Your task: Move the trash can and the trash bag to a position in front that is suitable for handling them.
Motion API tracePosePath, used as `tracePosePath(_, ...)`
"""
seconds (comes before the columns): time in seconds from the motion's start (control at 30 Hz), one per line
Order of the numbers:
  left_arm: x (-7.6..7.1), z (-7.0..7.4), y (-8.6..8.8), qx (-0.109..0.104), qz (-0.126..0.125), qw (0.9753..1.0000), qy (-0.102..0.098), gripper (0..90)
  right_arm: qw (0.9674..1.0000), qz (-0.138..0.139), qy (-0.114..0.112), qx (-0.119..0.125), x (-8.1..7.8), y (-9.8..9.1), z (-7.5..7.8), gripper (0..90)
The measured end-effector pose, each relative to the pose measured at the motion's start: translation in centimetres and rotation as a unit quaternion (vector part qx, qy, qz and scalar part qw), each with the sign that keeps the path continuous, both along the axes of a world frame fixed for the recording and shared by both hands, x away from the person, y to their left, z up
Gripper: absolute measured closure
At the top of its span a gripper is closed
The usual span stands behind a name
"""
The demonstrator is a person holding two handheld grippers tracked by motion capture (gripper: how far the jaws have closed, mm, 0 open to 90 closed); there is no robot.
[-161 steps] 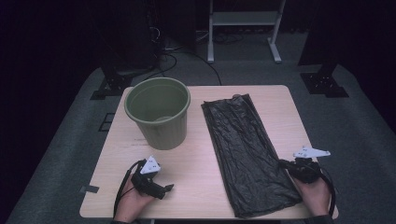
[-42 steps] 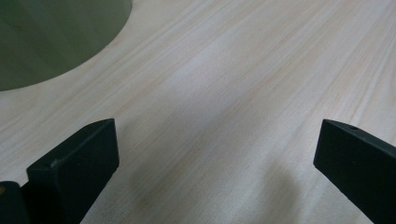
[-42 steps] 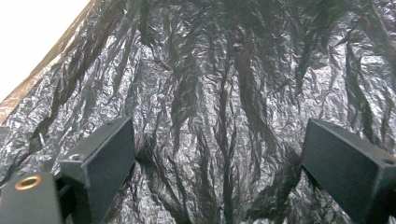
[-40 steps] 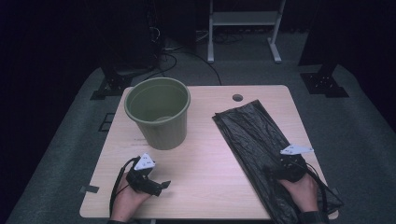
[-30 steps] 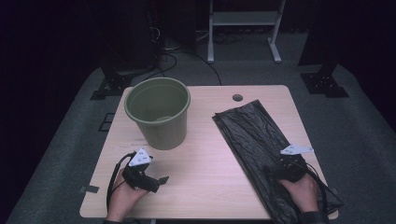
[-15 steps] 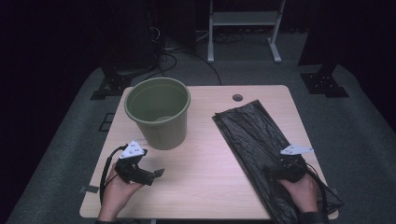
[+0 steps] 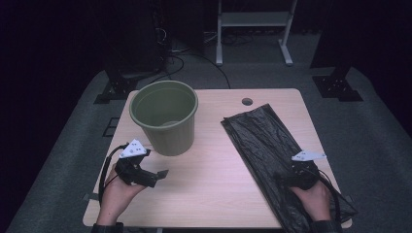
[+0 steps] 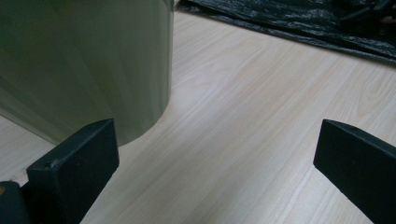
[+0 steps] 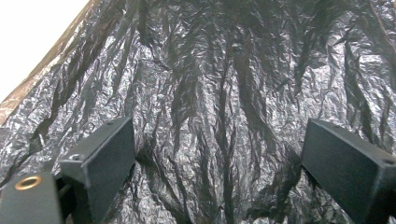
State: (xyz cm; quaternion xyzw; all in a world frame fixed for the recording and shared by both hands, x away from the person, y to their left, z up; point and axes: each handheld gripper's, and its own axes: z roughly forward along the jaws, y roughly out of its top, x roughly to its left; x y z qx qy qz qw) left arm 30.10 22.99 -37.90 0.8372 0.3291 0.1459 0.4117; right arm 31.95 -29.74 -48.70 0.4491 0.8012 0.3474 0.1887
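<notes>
— What is shifting on the table (image 7: 218,174)?

— The black bag (image 7: 279,155) is lying slanted now, its near end hanging past the table's front right corner — 5.4 s ago it was lying straight along the right side, covering the small round hole (image 7: 247,101) that is now showing.

— And the hands?

— The left gripper (image 7: 156,175) is sitting farther left and nearer the green bucket (image 7: 165,116) than a second ago, jaws wide apart. The right gripper (image 7: 284,178) is resting on the bag, pulled inward from the edge since the first picture.
</notes>
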Motion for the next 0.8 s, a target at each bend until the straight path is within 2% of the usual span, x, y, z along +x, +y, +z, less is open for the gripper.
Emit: tracePosePath(0.8, 1.6, 4.9, 1.9, -0.004, 0.026, 0.9995, -0.017, 0.0, 1.0000, 0.000, 0.000, 0.000, 0.0, 0.0, 0.0, 9.0)
